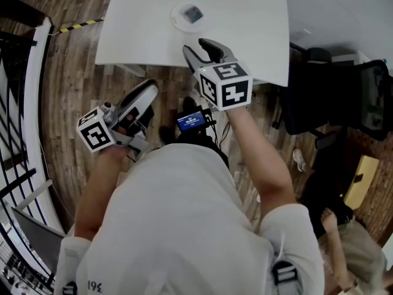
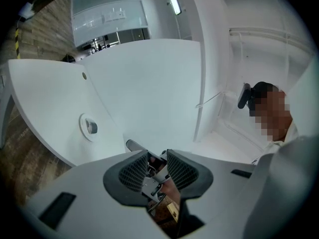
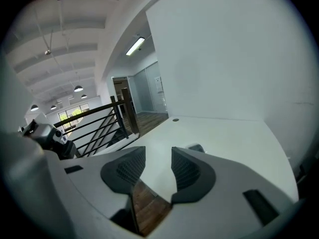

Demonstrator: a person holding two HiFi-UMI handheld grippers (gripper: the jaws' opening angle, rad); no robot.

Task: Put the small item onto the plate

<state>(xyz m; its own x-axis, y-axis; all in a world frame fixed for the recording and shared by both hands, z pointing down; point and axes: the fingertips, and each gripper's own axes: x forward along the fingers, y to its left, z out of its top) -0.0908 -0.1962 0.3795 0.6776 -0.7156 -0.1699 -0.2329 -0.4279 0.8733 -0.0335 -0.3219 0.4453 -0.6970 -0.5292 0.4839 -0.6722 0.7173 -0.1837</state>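
**Operator:** Where does everything stand, biggest thing first?

**Spotter:** The white counter [image 1: 245, 17] fills the top of your head view, with wooden floor [image 1: 67, 72] below it. Your right gripper [image 1: 196, 45] is at the counter's near edge, top centre of the frame. Its jaws are apart with nothing between them. Your left gripper [image 1: 146, 97] hangs lower, left of centre, over the floor and off the counter. Its jaws show only a narrow gap and they clamp nothing.

**Operator:** And the plate?

**Spotter:** The plate [image 1: 177, 18] sits on the counter near the top of the frame, just beyond your right gripper.

**Operator:** Where's the small item?

**Spotter:** The small item [image 1: 193, 13] already lies on the plate, a dark squarish piece near its middle. As I read it, the placing is done.

**Operator:** If I have to pick it up again, how will it handle?

**Spotter:** I'd guess it is light and rigid, though I can't tell the material from here. Take it across two opposite sides and close gently. The plate looks smooth and may slide on that bare counter, so come straight down and don't push sideways.
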